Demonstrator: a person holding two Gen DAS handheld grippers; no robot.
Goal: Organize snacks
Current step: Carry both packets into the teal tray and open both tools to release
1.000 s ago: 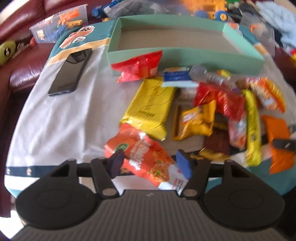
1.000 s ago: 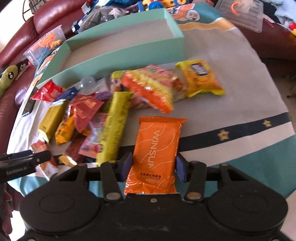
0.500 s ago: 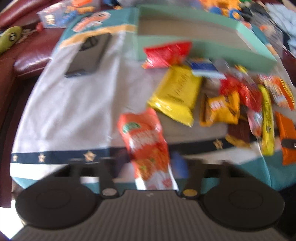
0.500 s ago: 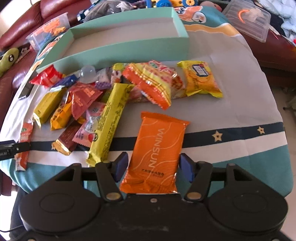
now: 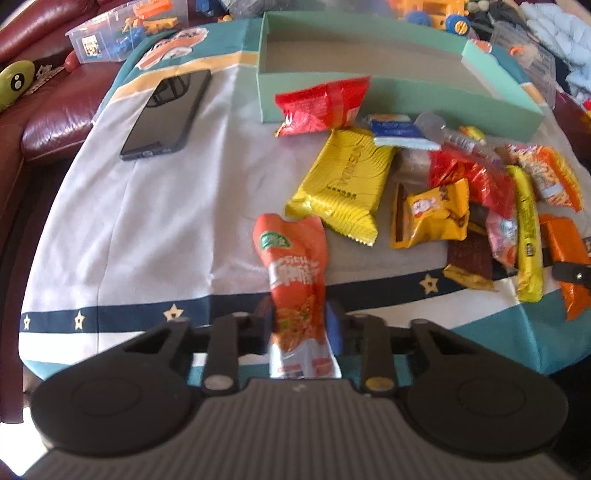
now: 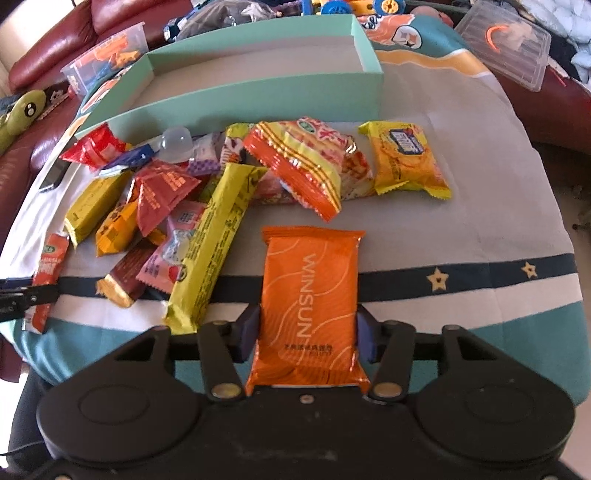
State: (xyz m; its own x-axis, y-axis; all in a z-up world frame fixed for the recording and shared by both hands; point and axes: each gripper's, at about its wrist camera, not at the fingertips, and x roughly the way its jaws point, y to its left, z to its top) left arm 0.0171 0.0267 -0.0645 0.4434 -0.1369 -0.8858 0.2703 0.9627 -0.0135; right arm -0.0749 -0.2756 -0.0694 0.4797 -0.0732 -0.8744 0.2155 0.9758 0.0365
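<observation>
My left gripper (image 5: pixel 299 325) is shut on the lower end of a long orange-red noodle snack packet (image 5: pixel 295 266), which stands tilted above the cloth. My right gripper (image 6: pixel 308 332) has an orange WINSUN packet (image 6: pixel 310 280) between its fingers; its jaws are closing and the pads press on both long edges. Beyond both lies a pile of snacks (image 6: pixel 207 192), among them a yellow packet (image 5: pixel 343 188) and a red one (image 5: pixel 325 105). The empty mint-green box (image 5: pixel 406 99) stands at the back of the table, and the right wrist view shows its front wall (image 6: pixel 258 99).
A black phone (image 5: pixel 166 114) lies on the cloth left of the box. A clear bin of toys (image 5: pixel 125 29) and a maroon sofa (image 5: pixel 59 107) are at the far left. A clear plastic lid (image 6: pixel 506 40) sits at the back right. Bare cloth (image 6: pixel 480 206) lies right of the pile.
My left gripper closed on the orange-red packet, which turned from lying slanted to pointing straight ahead between the fingers. The orange WINSUN packet stayed between the right fingers.
</observation>
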